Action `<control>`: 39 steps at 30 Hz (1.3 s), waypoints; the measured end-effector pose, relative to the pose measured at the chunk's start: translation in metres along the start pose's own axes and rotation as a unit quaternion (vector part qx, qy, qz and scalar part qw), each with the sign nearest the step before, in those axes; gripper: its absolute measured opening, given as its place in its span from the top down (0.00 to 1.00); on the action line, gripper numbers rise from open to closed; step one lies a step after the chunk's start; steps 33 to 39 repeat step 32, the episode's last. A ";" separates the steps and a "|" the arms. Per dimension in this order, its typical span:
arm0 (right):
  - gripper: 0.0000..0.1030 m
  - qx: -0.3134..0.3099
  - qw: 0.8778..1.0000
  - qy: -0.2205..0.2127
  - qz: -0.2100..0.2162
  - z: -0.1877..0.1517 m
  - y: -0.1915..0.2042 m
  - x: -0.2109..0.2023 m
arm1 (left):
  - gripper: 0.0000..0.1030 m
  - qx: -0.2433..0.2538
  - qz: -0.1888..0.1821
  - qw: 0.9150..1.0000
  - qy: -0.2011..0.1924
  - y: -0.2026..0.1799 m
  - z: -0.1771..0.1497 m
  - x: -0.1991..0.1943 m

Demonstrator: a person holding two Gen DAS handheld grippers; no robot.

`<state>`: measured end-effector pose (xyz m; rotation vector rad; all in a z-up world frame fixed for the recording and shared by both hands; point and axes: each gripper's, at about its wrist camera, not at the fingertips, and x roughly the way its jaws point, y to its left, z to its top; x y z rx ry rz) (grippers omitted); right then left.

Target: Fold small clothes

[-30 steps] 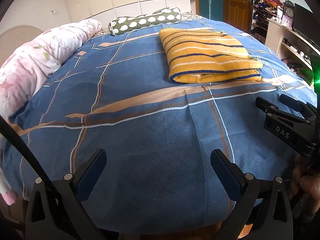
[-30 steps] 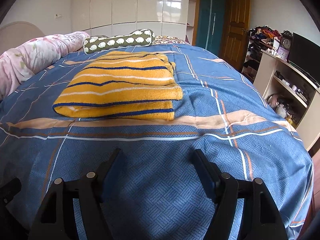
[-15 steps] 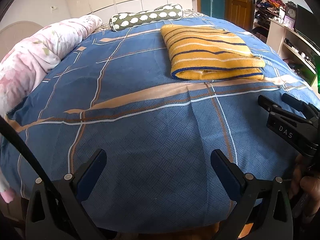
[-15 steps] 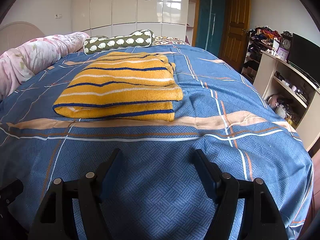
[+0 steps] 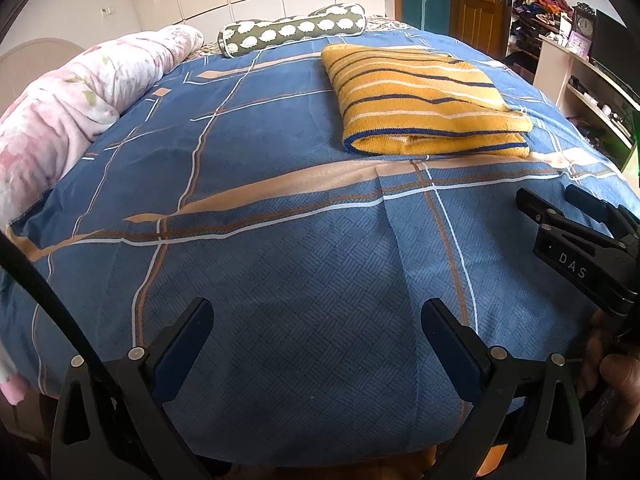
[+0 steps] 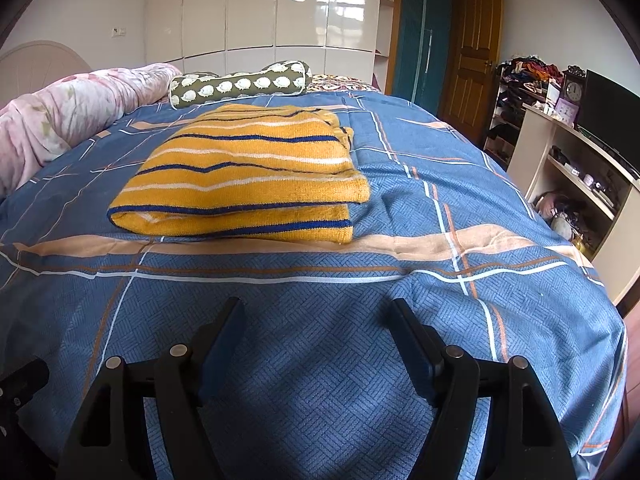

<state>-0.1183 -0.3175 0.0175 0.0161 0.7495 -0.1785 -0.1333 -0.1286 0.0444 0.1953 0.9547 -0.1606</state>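
The sweater (image 6: 244, 176), yellow with blue and white stripes, lies folded in a neat rectangle on the blue bedspread (image 6: 320, 380), toward the middle of the bed. Both grippers hang over the near edge, well short of it. The left gripper (image 5: 316, 320) has its jaws spread and empty; the right gripper (image 6: 318, 320) likewise. Beyond the sweater lies a green bolster (image 6: 240, 84), beside a pink quilt (image 5: 80, 100). A shelf unit (image 6: 580, 176) stands on the right, its contents probably small clutter.

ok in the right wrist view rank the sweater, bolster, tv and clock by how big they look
1. sweater, clearly largest, though also nearest the camera
2. bolster
3. tv, cut off by the frame edge, so its rank against the bolster is unsure
4. clock, smallest
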 end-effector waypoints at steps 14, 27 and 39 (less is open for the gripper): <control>0.22 0.000 1.000 -0.001 0.000 -0.001 0.000 0.000 | 0.00 -0.003 0.001 1.000 0.006 0.002 -0.002 0.004; 0.21 -0.002 1.000 -0.001 0.002 -0.001 0.001 0.000 | 0.00 -0.012 0.003 1.000 0.008 0.003 -0.004 0.005; 0.21 -0.003 1.000 -0.002 0.002 0.000 0.000 0.001 | 0.00 -0.017 0.000 1.000 0.010 0.005 -0.003 0.006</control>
